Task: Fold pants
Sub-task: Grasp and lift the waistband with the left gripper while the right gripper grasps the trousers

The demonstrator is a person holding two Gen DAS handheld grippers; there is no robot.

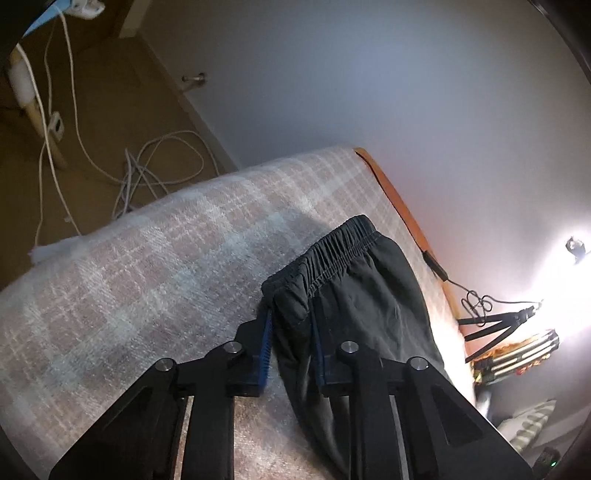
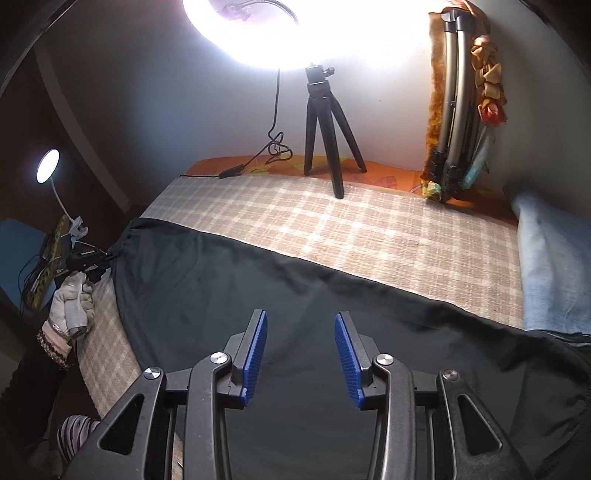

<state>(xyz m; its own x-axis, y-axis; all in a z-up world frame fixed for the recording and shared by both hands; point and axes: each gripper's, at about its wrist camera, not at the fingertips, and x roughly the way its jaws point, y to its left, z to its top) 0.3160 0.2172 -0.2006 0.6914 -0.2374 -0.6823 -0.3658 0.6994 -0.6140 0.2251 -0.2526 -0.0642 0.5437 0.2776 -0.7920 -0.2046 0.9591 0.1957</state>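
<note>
- Blue-padded fingers, left gripper point(image 1: 290, 332): clamped on the waistband corner of the black pants point(image 1: 354, 295).
- Blue-padded fingers, right gripper point(image 2: 301, 350): apart, hovering over the pants' dark cloth.
- Pants: spread across the plaid blanket point(image 2: 369, 229) on the bed.
- Black tripod point(image 2: 328, 129): at the blanket's far edge, under a bright lamp point(image 2: 295, 29).

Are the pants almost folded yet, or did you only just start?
Only just started. The black pants lie spread long across the checked blanket, with no fold visible. In hand: the left gripper pinches the fabric by the stretchy waistband. The right gripper hovers open above the cloth, holding nothing. All the folding is left.
</note>
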